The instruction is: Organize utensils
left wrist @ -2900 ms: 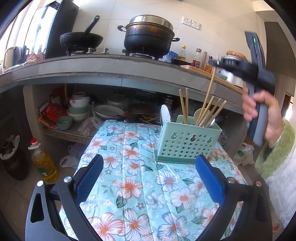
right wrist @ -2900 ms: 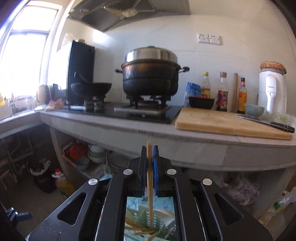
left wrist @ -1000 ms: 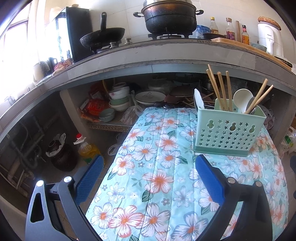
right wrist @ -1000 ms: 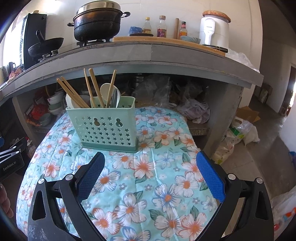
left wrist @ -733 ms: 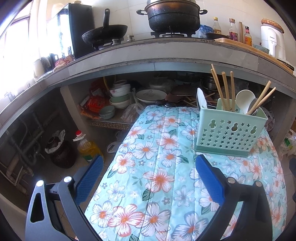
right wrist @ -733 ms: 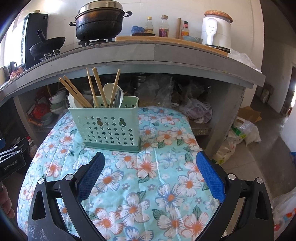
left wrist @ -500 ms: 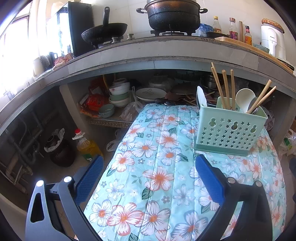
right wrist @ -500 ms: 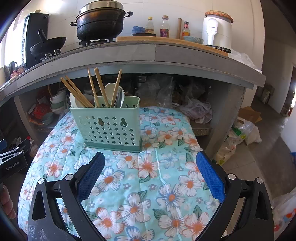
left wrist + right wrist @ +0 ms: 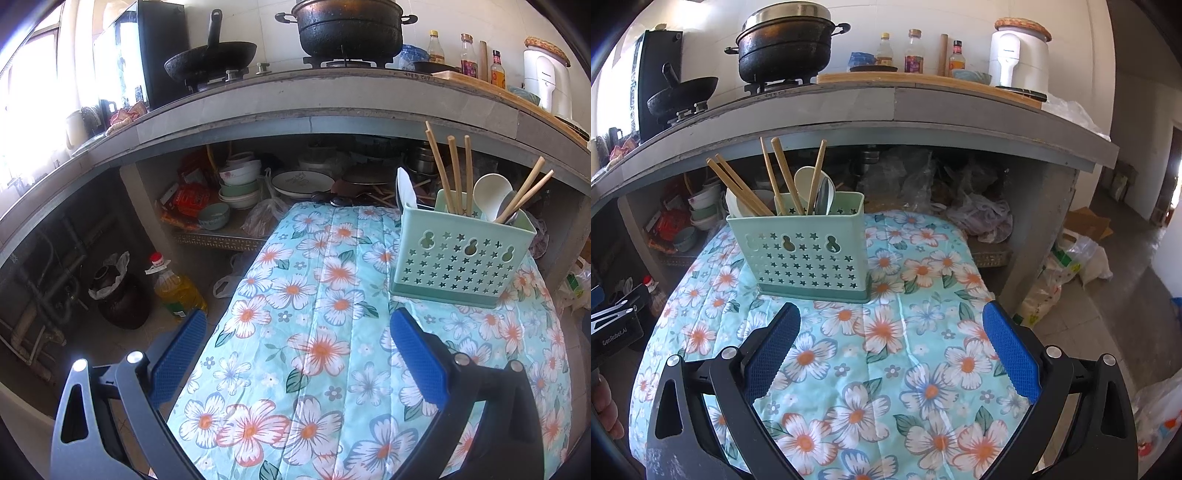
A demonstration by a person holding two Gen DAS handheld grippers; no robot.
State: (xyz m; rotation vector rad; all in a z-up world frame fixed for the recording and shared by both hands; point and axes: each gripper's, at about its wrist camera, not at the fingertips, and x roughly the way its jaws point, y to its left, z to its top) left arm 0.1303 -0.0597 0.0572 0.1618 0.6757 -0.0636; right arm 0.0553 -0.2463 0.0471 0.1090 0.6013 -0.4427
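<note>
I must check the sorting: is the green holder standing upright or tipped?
Upright. The green holder sits flat on the flowered cloth, chopsticks standing inside.

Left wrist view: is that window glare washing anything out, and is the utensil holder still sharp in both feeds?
Left wrist view: the window blows out white at the left edge, losing detail there; the green utensil holder and chopsticks stay crisp. Right wrist view: even daylight, holder sharp; fisheye bends the counter edge in both, and both open tongs are in focus.

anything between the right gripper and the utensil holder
Only bare floral cloth lies between the open right gripper and the green utensil holder, as the right wrist view shows.
</note>
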